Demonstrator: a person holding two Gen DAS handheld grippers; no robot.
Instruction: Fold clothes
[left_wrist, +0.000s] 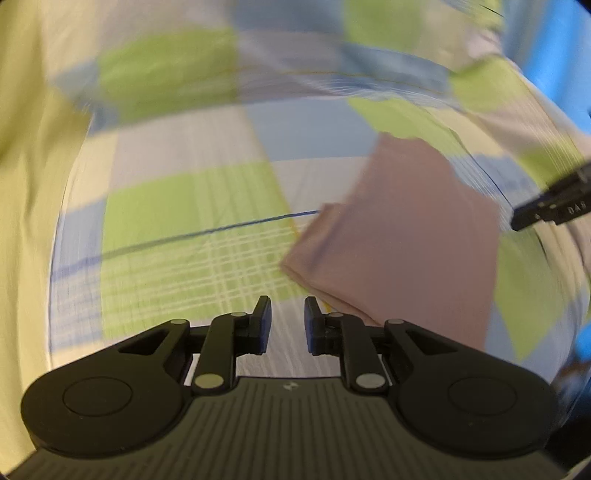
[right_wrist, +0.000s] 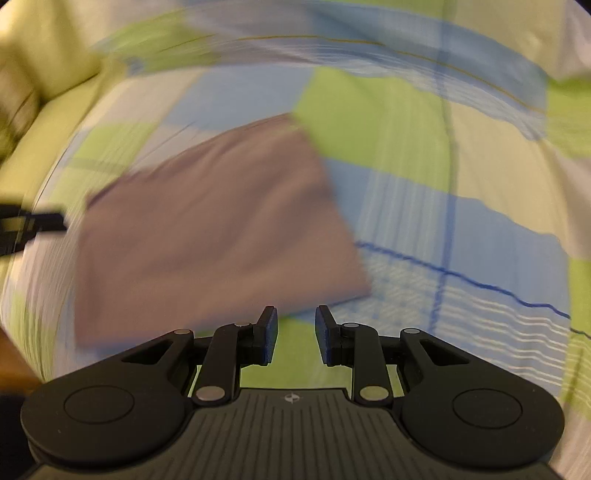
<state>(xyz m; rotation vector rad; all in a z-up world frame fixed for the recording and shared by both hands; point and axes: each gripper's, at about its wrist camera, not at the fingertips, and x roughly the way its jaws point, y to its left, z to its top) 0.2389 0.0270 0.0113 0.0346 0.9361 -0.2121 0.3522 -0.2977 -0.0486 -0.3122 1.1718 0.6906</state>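
At the left of the left wrist view, the checked bedsheet (left_wrist: 192, 206) of green, blue and white squares is filling the frame, blurred as if the camera is swinging. Toward the lower middle, the left tongs (left_wrist: 287, 325) are hanging over the sheet with their jaws parted and nothing between them. Right of centre, the mauve garment (left_wrist: 399, 240) is lying flat on the bed as a neat, roughly rectangular packet, its near edge showing a doubled layer. At the far right edge, the tip of the right tongs (left_wrist: 550, 206) is poking in just beside the garment.

In the right wrist view, the left tongs (right_wrist: 33, 223) are showing at the left edge, near the garment's corner. The mauve garment (right_wrist: 214, 229) is spreading across the centre left, and the right tongs (right_wrist: 295, 334) are standing at lower centre, jaws apart and empty, just off its near right corner. The bedsheet (right_wrist: 461, 221) is running on to the right.

The garment looks already folded at least once. To fold again well, each pair of tongs should be pinching both layers at a corner and lifting together, keeping the edge taut. Both tools are pointing forward and down at a shallow tilt, flanking the garment.
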